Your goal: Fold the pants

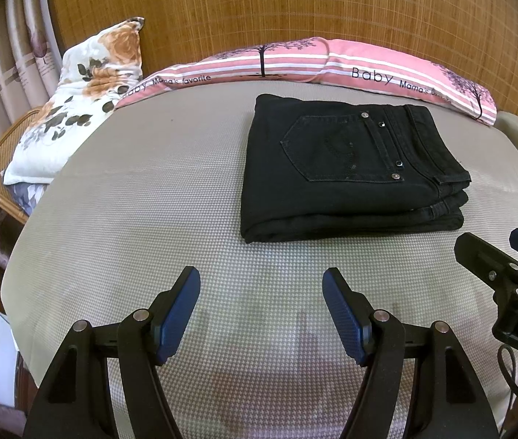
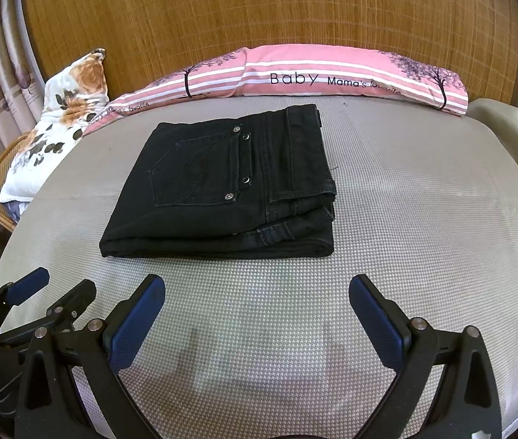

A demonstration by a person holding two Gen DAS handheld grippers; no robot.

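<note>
The black pants (image 1: 350,172) lie folded into a compact stack, back pocket up, in the centre of the grey bed cover (image 1: 149,219), upper middle of both views. Behind them runs a pink striped pillow (image 2: 332,73) (floral one (image 1: 87,84) at upper left). At bottom, the left gripper (image 1: 260,285) and right gripper (image 2: 257,292) gape wide, holding nothing.

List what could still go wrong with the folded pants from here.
1. The black pants lie in a thick stack whose layered edge looks slightly uneven, so a nudge might spread it.
2. Both the left gripper and right gripper hover open close by the near fold; dipping forward could snag it.
</note>
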